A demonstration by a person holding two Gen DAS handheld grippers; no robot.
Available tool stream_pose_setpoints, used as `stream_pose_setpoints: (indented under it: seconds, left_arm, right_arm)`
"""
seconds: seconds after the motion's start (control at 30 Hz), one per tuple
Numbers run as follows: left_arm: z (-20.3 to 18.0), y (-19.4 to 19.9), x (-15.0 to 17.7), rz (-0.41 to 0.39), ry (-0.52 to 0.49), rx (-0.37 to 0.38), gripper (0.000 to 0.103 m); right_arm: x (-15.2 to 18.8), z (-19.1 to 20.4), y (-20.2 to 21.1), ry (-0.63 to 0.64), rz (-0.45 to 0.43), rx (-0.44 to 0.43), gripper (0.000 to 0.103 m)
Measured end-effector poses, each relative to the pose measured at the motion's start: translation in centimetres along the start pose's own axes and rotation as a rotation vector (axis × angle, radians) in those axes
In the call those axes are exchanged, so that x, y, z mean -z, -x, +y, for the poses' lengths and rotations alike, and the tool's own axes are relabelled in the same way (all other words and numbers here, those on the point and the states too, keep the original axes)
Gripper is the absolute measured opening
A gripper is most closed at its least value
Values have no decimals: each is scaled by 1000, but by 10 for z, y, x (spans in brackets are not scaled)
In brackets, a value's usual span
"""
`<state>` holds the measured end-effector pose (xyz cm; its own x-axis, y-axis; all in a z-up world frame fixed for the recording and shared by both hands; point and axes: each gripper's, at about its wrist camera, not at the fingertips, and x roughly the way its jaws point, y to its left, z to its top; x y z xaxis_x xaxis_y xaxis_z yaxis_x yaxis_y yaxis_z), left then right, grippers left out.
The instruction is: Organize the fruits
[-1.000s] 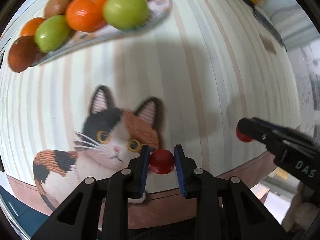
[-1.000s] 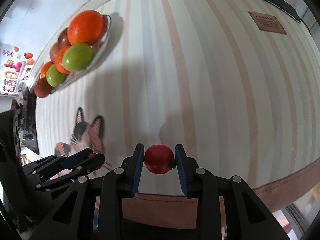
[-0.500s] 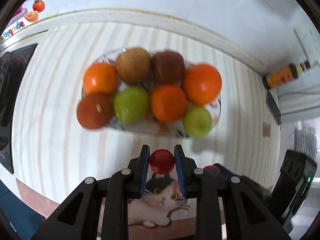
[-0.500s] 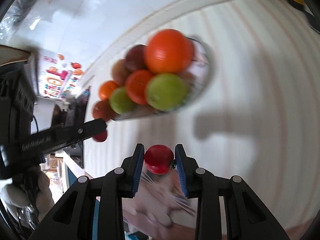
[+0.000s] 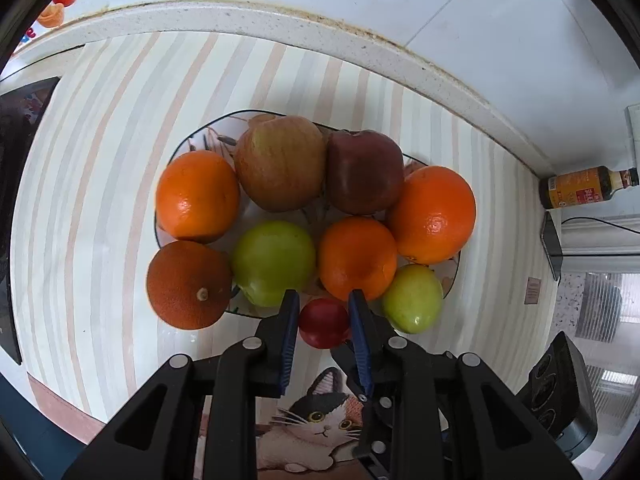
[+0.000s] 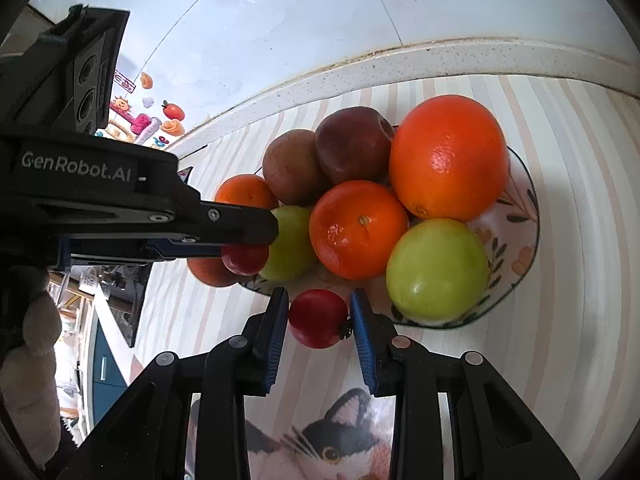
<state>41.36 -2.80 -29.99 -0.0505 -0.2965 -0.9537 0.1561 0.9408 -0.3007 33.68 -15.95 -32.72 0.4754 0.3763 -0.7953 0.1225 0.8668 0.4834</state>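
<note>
A flower-patterned plate (image 5: 188, 148) (image 6: 524, 216) holds several oranges, green fruits and apples, among them an orange (image 5: 356, 258) (image 6: 358, 228). My left gripper (image 5: 323, 322) is shut on a small red tomato (image 5: 323, 322) just above the plate's near edge, in front of that orange. It shows from the side in the right wrist view (image 6: 248, 256), with its tomato (image 6: 245, 259) beside a green fruit (image 6: 290, 244). My right gripper (image 6: 318, 318) is shut on another small red tomato (image 6: 318, 318) at the plate's near rim, beside a green fruit (image 6: 438, 268).
The plate stands on a striped cloth (image 5: 100, 160) with a cat picture (image 5: 316, 432) near the front edge. A speckled counter ledge (image 5: 280, 20) and white wall run behind. A brown bottle (image 5: 580, 192) and a black device (image 5: 552, 240) lie at the right.
Both grippers have swung from over the cat picture up to the fruit plate, each carrying its tomato. The plate now fills the middle of both views.
</note>
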Motion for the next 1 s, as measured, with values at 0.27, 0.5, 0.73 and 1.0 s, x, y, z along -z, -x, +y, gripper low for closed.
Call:
stream_pose_setpoints:
  seconds: [0.27,0.5,0.73,1.0]
  left_arm:
    - [-13,-2,-5,-8,-53,-73,29]
    - [-10,31,-5,-87,-64,-75,77]
    - [2,87,23,-268,-68,-221,83]
    - [5,107,83,-346,-74,-303,83]
  right_arm:
    - [-5,10,-12,22,-31,45,42]
    - [3,25,14,30,-87,31,91]
    - [6,15,63,-25,-77,187,96]
    - [2,9,116,9,-68,346,99]
